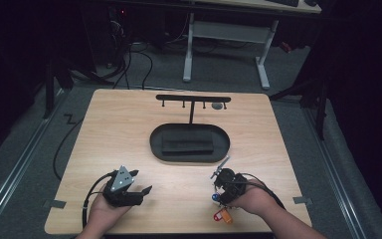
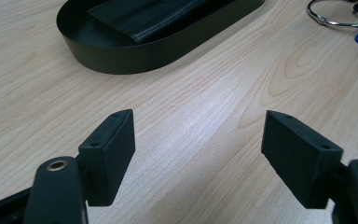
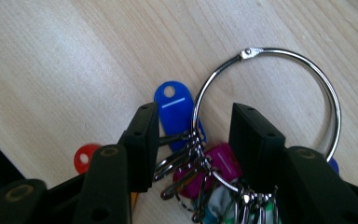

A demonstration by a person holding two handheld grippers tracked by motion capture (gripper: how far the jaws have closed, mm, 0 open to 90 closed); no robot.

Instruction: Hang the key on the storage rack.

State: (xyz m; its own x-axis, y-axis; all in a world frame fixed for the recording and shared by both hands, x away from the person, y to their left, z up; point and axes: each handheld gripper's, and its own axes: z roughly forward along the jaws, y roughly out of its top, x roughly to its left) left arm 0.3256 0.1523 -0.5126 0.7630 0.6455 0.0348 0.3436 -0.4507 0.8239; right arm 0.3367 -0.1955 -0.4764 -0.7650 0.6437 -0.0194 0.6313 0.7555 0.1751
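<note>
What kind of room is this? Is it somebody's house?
Probably not a house: it looks like a lab or workshop. A wooden table stands on grey carpet, cables trail over the floor behind it, and a white-legged desk stands further back in the dark.

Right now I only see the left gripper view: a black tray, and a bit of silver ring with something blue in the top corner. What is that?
Observer: A big silver key ring carrying many small rings and plastic tags: a blue tag, a pink tag and a red tag. The right gripper has its jaws on either side of the bunch, with a gap between them.
Operator: Is anything beyond the tray?
Observer: Yes. In the high view a black T-shaped rack with short pegs rises at the far side of the tray, and a small grey thing hangs near its right end.
</note>
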